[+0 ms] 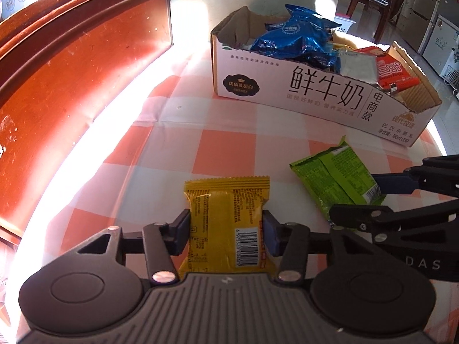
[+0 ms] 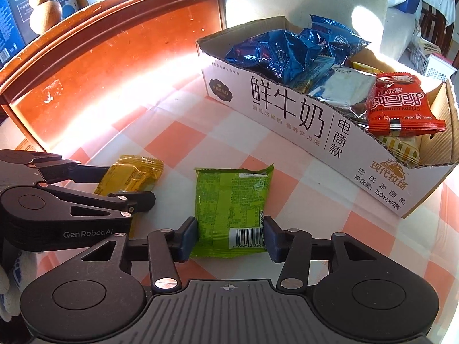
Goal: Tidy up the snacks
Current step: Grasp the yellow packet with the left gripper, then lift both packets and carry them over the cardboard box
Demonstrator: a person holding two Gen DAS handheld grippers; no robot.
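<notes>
Left gripper (image 1: 226, 233) clasping yellow packet (image 1: 226, 223), mid-tablecloth (image 1: 229, 132)

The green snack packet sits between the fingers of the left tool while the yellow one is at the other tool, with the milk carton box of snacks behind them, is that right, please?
Not quite: the sides are swapped. The right wrist view shows the green snack packet between the fingers of the right tool; the left wrist view shows the yellow packet at the left tool. The milk carton box of snacks does stand behind them.

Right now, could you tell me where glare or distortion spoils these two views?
Left wrist view: sunlight blows out a band of the checked tablecloth beside the wooden cabinet; fisheye bends the cabinet edge. Right wrist view: similar glare left of the cardboard box; the green packet print stays readable.
</notes>
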